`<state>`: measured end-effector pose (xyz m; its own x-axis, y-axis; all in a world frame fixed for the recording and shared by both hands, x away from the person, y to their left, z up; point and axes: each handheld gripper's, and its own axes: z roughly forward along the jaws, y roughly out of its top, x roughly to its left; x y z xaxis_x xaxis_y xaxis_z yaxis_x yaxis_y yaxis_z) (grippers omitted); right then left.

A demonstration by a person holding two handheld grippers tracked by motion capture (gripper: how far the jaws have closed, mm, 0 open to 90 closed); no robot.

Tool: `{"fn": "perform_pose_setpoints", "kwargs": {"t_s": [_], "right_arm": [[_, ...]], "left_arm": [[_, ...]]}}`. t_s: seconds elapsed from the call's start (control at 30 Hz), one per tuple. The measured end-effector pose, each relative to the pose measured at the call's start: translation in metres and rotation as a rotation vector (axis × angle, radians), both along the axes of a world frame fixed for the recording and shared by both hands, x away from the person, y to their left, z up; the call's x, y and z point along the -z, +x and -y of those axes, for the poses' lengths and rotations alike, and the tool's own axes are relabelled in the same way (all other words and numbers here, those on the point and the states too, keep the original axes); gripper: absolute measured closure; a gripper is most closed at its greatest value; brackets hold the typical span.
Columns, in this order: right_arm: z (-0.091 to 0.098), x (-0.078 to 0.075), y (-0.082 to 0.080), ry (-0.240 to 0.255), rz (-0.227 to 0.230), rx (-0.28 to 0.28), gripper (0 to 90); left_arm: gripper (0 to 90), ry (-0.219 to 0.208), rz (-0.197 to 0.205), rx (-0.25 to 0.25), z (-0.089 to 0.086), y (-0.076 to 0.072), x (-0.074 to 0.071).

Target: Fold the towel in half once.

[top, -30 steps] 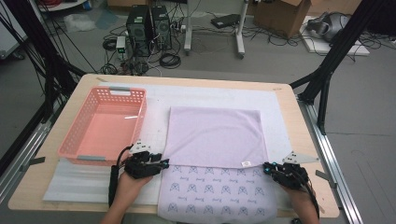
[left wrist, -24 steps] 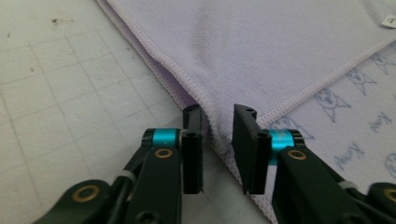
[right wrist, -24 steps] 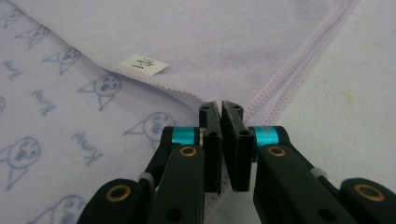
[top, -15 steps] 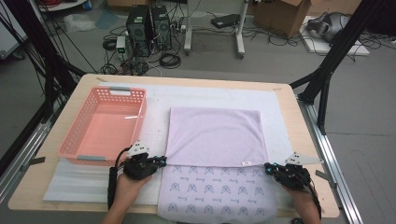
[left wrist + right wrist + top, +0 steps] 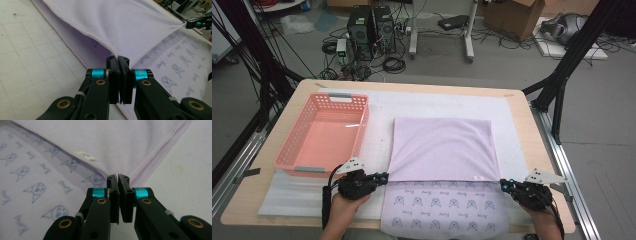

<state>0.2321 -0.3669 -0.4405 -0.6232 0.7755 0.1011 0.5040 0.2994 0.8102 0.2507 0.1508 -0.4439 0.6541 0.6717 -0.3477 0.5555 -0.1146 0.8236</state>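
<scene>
Lilac microfibre cloth [image 5: 442, 150], folded once so its plain upper layer lies over a printed lower layer with small cat faces [image 5: 444, 210]; I log it at the middle of the white mat [image 5: 512, 130] on the wooden table [image 5: 257, 190], its near edge reaching the table's front. A small white label [image 5: 85, 155] sits on the folded edge near the right corner. Pink plastic basket [image 5: 292, 150], slotted walls, grey handles, stands just left of the cloth on the mat; I see nothing inside it. Left gripper [image 5: 118, 59]: jaws closed, pinching the folded layer's left corner, where the stitched hem runs straight into the pads; its jaws have just been closing, with that corner between them. In the high view I see it [image 5: 384, 177] at the cloth's left side, carried by my left hand [image 5: 343, 207]. Right gripper [image 5: 118, 178]: jaws closed on the folded layer's right corner, hem meeting the pads; in the high view it [image 5: 504, 184] sits at the cloth's right side. Both grippers lie low at the fold line, well apart, the cloth stretched flat between them.
</scene>
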Motion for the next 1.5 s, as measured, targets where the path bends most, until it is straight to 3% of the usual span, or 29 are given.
{"fn": "perform_pose_setpoints", "kwargs": {"t_s": [0.27, 0.73, 0.93, 1.5], "right_arm": [[0.003, -0.002, -0.021, 0.001, -0.006, -0.008, 87.5], [0.007, -0.007, -0.074, 0.01, -0.005, -0.069, 87.5], [0.007, -0.006, -0.086, 0.007, -0.009, -0.091, 87.6], [0.007, -0.007, -0.136, -0.008, -0.045, -0.145, 87.5]], "left_arm": [[87.3, -0.013, 0.003, 0.013, 0.001, -0.024, 0.001], [87.3, -0.03, 0.017, -0.004, -0.003, -0.078, 0.001], [87.2, -0.033, 0.016, 0.003, -0.006, -0.091, 0.002], [87.0, -0.002, 0.018, 0.11, -0.016, -0.137, 0.004]]}}
